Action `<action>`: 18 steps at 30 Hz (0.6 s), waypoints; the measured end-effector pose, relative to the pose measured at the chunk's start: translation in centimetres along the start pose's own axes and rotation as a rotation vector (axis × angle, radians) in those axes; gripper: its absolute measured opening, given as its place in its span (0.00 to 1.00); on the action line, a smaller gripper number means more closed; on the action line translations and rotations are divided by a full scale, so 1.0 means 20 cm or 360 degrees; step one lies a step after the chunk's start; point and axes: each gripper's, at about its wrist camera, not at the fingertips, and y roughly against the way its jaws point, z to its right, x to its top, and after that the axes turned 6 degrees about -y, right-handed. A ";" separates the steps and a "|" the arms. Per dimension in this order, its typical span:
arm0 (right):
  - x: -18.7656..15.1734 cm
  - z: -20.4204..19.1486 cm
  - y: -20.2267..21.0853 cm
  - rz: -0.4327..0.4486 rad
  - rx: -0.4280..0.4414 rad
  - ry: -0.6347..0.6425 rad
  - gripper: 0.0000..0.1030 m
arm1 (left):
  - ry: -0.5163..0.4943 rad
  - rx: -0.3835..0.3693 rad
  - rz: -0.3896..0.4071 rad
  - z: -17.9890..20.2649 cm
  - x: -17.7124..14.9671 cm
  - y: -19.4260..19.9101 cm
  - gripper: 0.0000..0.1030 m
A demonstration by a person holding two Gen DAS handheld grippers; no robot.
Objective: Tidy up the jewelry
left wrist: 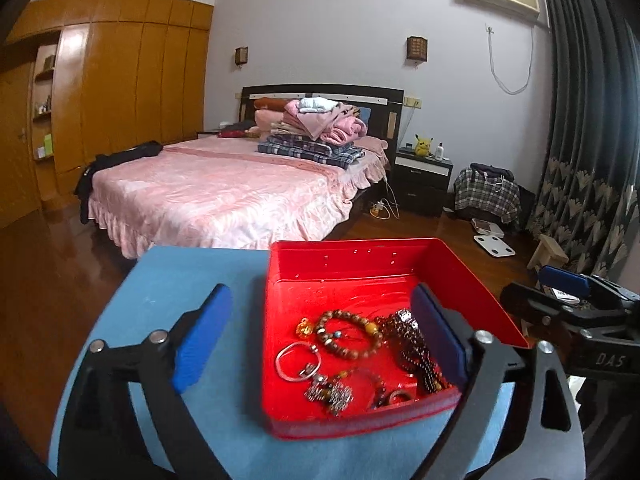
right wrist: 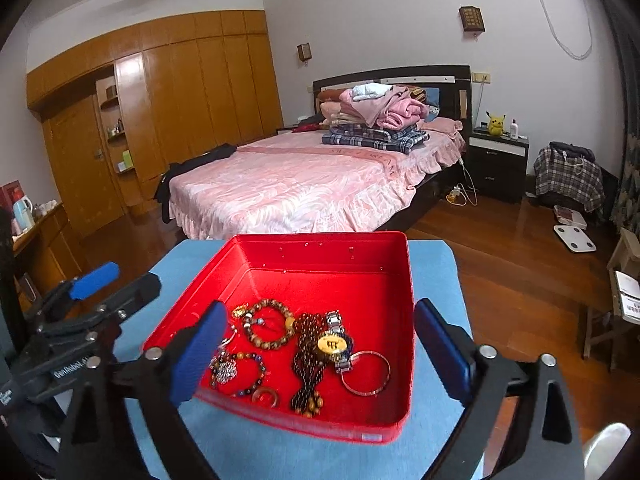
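A red tray (left wrist: 340,256) (right wrist: 394,276) stands on a blue-topped table (left wrist: 192,280) (right wrist: 436,280). In it lie a brown bead bracelet (left wrist: 348,334) (right wrist: 269,324), a dark bead string (left wrist: 416,354) (right wrist: 306,364), a gold-faced watch (right wrist: 334,342), a silver bangle (left wrist: 298,362) (right wrist: 366,372) and other small pieces. My left gripper (left wrist: 320,336) is open and empty, straddling the tray's near left part. My right gripper (right wrist: 320,350) is open and empty, hovering over the tray's near edge. Each gripper also shows at the edge of the other's view.
Behind the table stands a bed (right wrist: 304,184) with a pink cover and folded clothes. A wooden wardrobe (right wrist: 180,100) lines the left wall. A black nightstand (right wrist: 498,164), a white scale (right wrist: 574,238) and a small stool (left wrist: 552,250) stand on the wooden floor at right.
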 end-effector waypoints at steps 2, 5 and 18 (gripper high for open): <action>-0.01 -0.01 0.05 0.0010 0.0020 -0.0004 0.94 | -0.0004 0.0007 0.0006 -0.01 -0.01 0.05 0.89; -0.02 -0.03 0.11 0.0030 0.0042 0.0000 0.94 | -0.0015 0.0028 0.0008 -0.01 -0.02 0.13 0.93; -0.06 -0.06 0.34 0.0088 0.0118 -0.0005 0.94 | -0.0004 0.0041 0.0096 0.02 -0.04 0.41 0.94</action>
